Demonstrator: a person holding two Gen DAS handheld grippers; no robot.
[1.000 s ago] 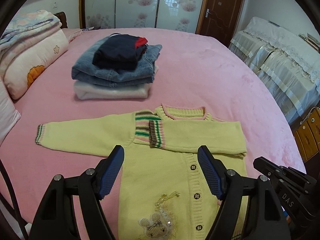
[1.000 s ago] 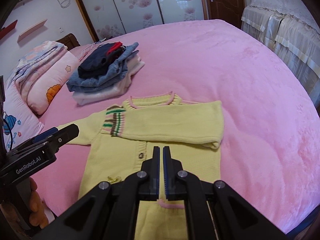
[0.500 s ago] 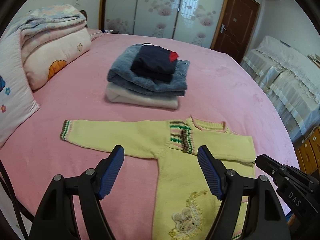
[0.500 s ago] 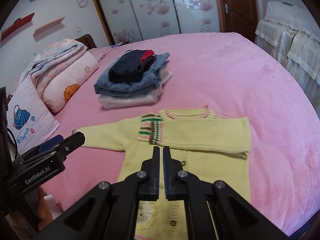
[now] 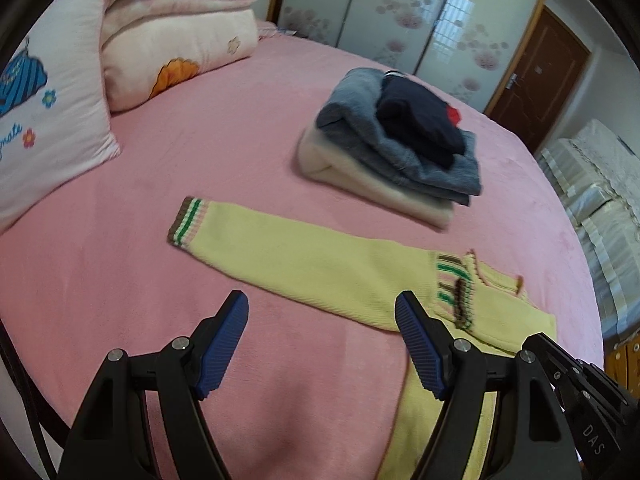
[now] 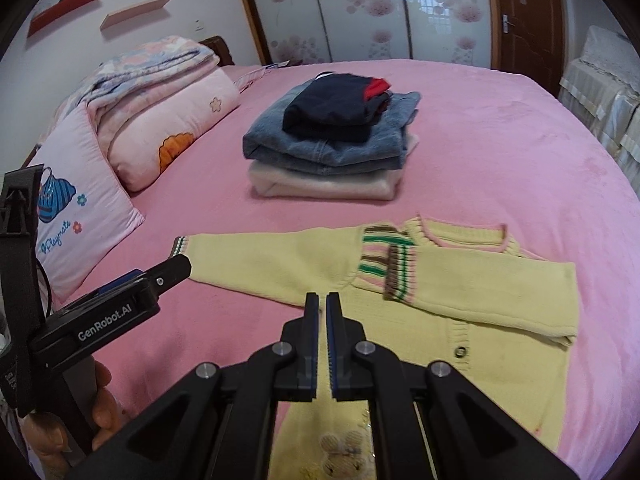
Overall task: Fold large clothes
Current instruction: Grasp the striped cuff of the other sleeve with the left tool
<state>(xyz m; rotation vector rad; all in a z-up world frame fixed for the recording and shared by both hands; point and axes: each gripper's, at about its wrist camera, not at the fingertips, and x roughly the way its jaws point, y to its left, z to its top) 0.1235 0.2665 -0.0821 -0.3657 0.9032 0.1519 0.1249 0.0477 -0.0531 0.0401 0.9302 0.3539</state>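
Now, in the left wrist view, a printed pillow (image 5: 44, 120) filled the upper left of the frame, with a folded quilt (image 5: 176, 32) just to its right. Low in the frame the left gripper (image 5: 320, 344) hung over the pink bed (image 5: 160, 280) with its blue-padded fingers (image 5: 222, 344) spread wide and nothing between them. Right of centre the yellow cardigan (image 5: 320, 264) lay flat on the bed, one sleeve stretched out toward the left with its striped cuff (image 5: 188, 222) at centre left; the other sleeve was folded across the chest. Above it, well apart, sat a stack of folded clothes (image 5: 392, 152), slightly blurred. A wardrobe (image 5: 400, 12) and a brown door (image 5: 536, 76) stood at the upper right, and the tip of the right gripper (image 5: 576, 380) showed at the lower right edge.

In the right wrist view, the left gripper (image 6: 120, 304) came in from the lower left edge, held by a hand (image 6: 96, 404), its tip close to the striped cuff (image 6: 180, 245). The pillow (image 6: 80, 216) and quilt (image 6: 160, 92) lay at the left. At bottom centre the right gripper (image 6: 322, 300) had its fingers (image 6: 312, 320) pressed nearly together with only a thin gap, pinching nothing, above the cardigan (image 6: 460, 288) where sleeve meets body. The stack (image 6: 332, 136) sat in the upper middle, the bed (image 6: 540, 152) running off to the right
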